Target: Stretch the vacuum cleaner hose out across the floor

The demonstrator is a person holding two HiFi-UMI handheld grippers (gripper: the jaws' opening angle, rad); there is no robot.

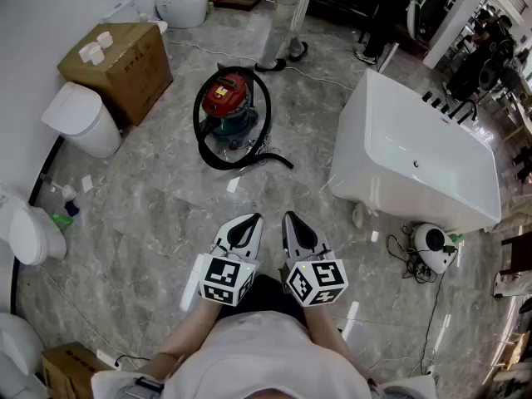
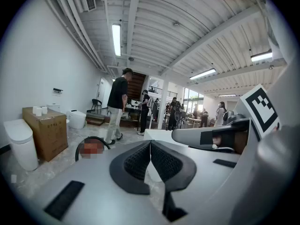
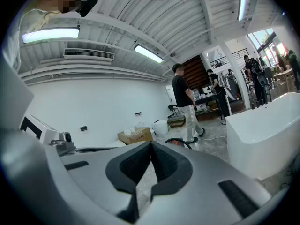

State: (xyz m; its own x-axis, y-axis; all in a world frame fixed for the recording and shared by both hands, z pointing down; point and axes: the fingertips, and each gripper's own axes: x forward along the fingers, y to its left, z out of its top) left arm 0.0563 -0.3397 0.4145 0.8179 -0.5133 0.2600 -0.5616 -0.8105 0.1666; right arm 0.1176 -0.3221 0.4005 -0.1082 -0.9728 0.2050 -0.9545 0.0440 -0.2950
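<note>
Head view: one vacuum cleaner (image 1: 226, 98), one hose (image 1: 226, 165), two tools (image 1: 252, 219) (image 1: 290, 218)

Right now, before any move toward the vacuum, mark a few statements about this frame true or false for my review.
1. The hose lies looped around the vacuum cleaner. True.
2. The left hand-held gripper grips the hose. False: its jaws are shut on nothing, well short of the hose.
3. The right hand-held gripper is shut and empty. True.
4. In the head view the bathtub stands left of the vacuum cleaner. False: it stands to the right.
5. The cardboard box rests on the bathtub. False: it sits on the floor by the wall, left of the vacuum cleaner.
</note>
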